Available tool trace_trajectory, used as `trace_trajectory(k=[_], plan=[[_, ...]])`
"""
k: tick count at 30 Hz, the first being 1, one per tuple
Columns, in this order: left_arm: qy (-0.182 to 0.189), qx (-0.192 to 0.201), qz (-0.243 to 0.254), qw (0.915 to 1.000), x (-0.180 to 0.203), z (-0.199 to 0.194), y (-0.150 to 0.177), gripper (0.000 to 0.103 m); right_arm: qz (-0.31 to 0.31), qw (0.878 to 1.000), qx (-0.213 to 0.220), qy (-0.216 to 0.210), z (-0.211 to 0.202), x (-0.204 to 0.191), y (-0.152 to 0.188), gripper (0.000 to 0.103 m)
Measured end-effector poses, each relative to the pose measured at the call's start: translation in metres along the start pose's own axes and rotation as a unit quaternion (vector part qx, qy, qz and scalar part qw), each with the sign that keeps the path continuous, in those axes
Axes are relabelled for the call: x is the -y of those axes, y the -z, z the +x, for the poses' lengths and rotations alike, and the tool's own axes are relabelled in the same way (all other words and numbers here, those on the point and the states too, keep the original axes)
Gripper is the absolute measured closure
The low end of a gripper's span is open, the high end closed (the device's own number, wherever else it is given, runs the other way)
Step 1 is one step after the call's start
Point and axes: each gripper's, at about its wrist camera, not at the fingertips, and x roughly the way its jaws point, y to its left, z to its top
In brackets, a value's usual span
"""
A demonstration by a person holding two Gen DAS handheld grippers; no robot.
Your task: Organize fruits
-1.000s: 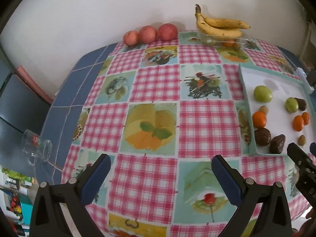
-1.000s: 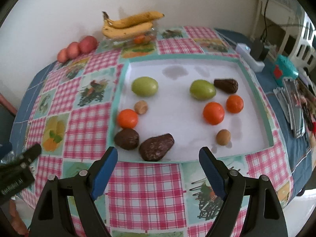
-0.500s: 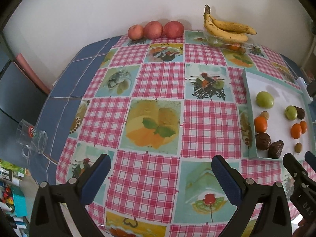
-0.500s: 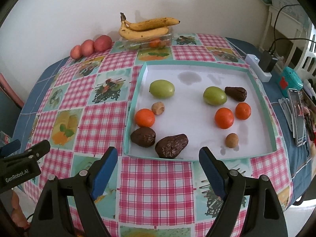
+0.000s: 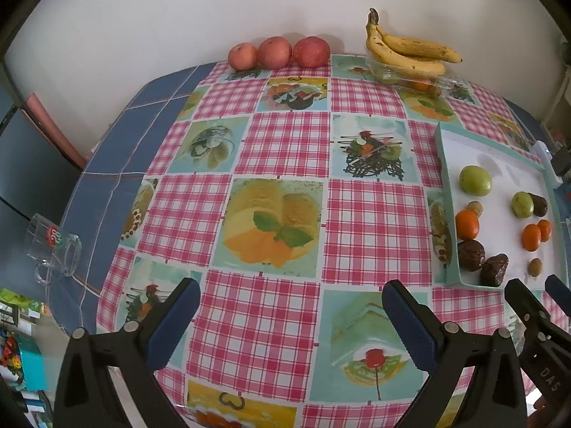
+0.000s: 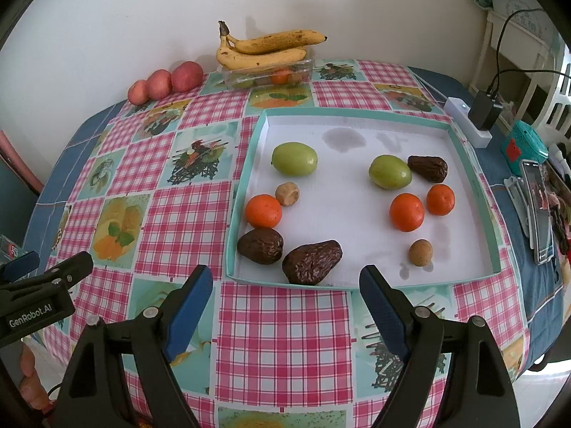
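Both grippers hovered over the near edge of the bench (image 6: 285,324), nothing held. Right gripper (image 6: 285,306) had its jaws wide apart and empty, just short of the tray (image 6: 246,185); left gripper (image 5: 291,315) likewise spread and empty, well to the tray's left over bare cloth.

Loose fruit all sat inside the tray: two green fruits (image 6: 294,158), three oranges (image 6: 263,211), three dark wrinkled fruits (image 6: 312,262), two small tan ones (image 6: 421,252). Bananas (image 6: 264,51) lay on a clear box (image 6: 267,75) behind the tray; three apples (image 6: 167,82) were lined up behind and left of it.

Risks, as judged from here:
- The tray wall stood between the right gripper and the nearest dark fruit; a low approach would likely catch the rim and shove the whole tray.
- The round oranges and tan fruits looked apt to roll if a jaw nudged them off-centre.
- One green fruit touched a dark fruit (image 6: 428,168), and two oranges sat just beside each other, so a wide grab could pinch two or knock the neighbour.
- The wrinkled fruits looked soft and might squash under a hard squeeze.
- Phone (image 6: 539,210) and charger (image 6: 485,110) lay right of the tray, exposed to a swinging gripper.
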Motion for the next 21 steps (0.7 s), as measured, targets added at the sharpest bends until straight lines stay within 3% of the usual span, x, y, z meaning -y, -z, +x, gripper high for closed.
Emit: trace_trajectory(k=[21], plan=[[0.004,-0.004,0.0,1.0,0.0028,-0.0001,0.0004,0.0,-0.005,1.0,-0.005,0.0,0.0015,-0.0012,0.0011,0.018]])
